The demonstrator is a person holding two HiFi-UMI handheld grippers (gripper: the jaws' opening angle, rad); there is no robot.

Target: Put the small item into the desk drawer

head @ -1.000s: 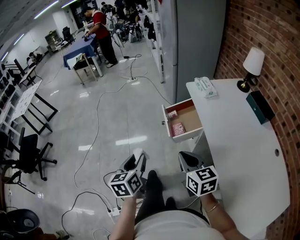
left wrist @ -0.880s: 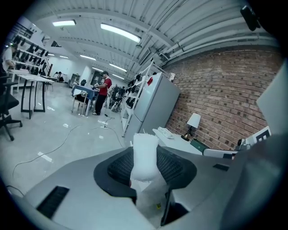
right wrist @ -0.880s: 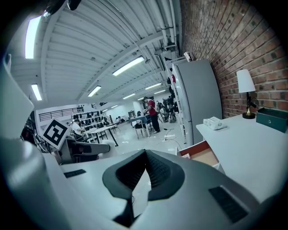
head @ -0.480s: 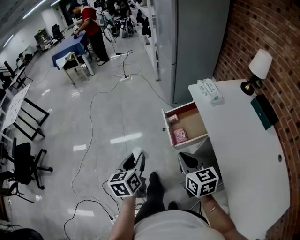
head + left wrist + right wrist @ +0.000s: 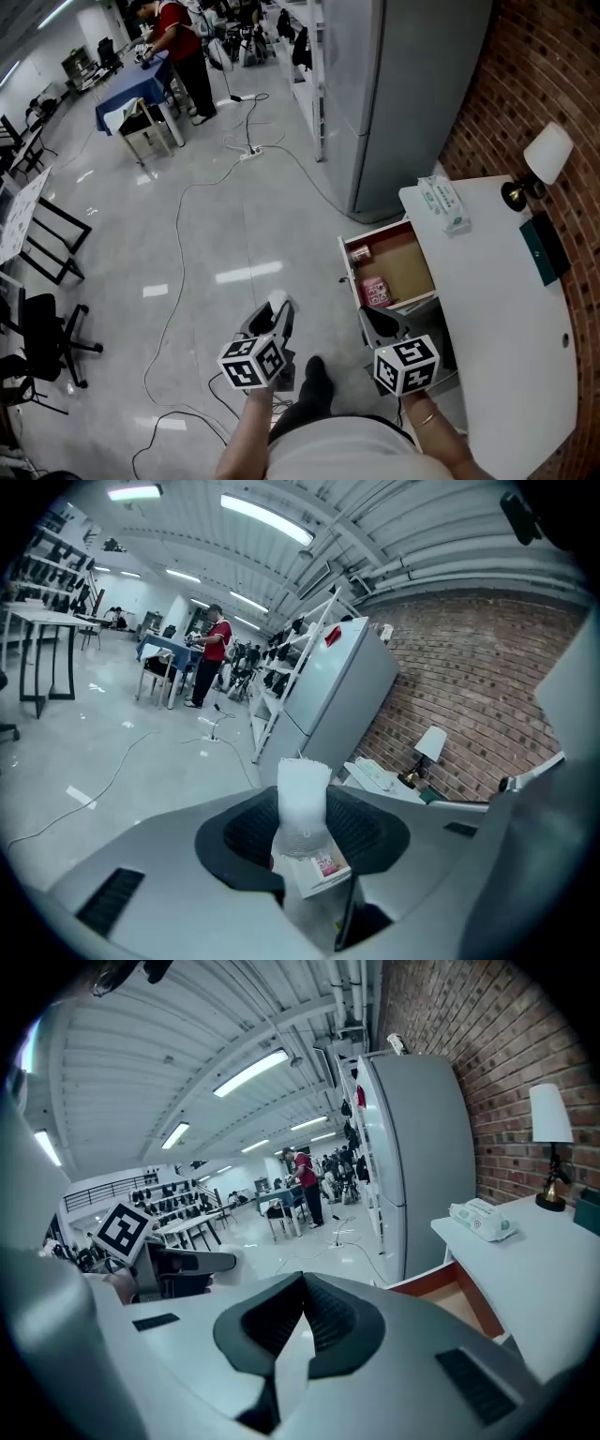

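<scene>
L gripper (image 5: 274,323): jaws clamped on the small item (image 5: 277,301), a pale see-through piece standing upright betw. the pads, top poking above them. It hangs over the grey floor (image 5: 187,234), off to the left of the drawer (image 5: 410,269), not touching it. R gripper (image 5: 378,323): jaws together, nothing in them, tips just by the drawer's near corner. Drawer's pulled out from the white desk (image 5: 506,319); inside, a pink packet (image 5: 377,292) at the near end and a small red-white bit (image 5: 360,252) at the far end. On the desk: tissue pack (image 5: 443,204), lamp (image 5: 542,161), teal box (image 5: 545,248). Fridge (image 5: 412,94) beyond, brick wall (image 5: 553,66) at right.
</scene>
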